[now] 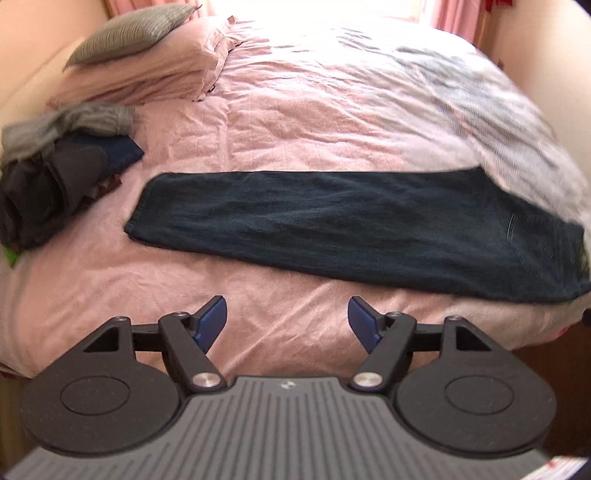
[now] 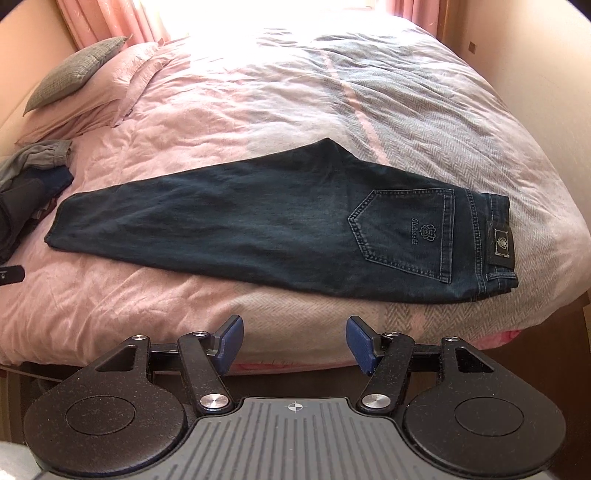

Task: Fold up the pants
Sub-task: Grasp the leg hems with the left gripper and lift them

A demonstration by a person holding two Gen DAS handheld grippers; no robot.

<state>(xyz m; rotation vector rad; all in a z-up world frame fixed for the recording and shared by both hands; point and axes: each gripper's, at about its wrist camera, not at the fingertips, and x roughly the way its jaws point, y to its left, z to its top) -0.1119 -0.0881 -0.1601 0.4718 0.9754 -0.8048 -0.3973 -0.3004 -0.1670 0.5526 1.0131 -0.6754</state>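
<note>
Dark blue jeans (image 1: 332, 225) lie flat on the pink bed, folded lengthwise with one leg on the other, hems at the left and waistband at the right. The right wrist view shows the jeans (image 2: 258, 225) with a back pocket (image 2: 410, 232) and a waist label (image 2: 501, 242) facing up. My left gripper (image 1: 287, 323) is open, above the bed's near edge, short of the jeans. In front of the bed's edge, my right gripper (image 2: 294, 345) also stands open and holds nothing.
A heap of dark and grey clothes (image 1: 55, 173) sits at the bed's left side. Pink pillows (image 1: 147, 70) and a grey cushion (image 1: 129, 29) lie at the far left. The striped blanket (image 2: 424, 110) covers the bed's right half. Part of the other gripper (image 2: 11, 276) shows at the left edge.
</note>
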